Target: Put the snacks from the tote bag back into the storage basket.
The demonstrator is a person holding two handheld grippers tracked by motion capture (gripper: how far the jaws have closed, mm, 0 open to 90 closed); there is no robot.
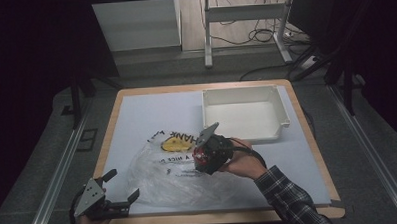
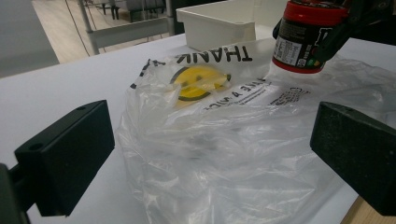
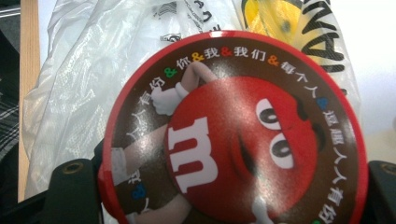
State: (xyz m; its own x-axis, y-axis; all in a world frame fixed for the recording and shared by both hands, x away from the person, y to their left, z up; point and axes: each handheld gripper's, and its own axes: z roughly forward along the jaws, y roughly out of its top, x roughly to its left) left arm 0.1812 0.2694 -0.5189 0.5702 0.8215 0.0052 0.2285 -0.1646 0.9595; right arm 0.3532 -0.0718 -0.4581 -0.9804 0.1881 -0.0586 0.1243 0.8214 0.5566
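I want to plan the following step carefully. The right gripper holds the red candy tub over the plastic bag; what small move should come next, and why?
Probably the left gripper should close on the near edge of the plastic bag and lift it. Its jaws stand open beside the bag, which lies flat on the table with no open mouth showing. The right gripper already clamps the candy tub just above the bag, so the tub seems to need an opening.

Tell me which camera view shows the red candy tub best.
The left gripper view: the red candy tub stands side-on, lid and label visible, on the plastic bag. The right gripper view shows its printed lid close up between the right claw's jaws. In the high view it is small beside the hand.
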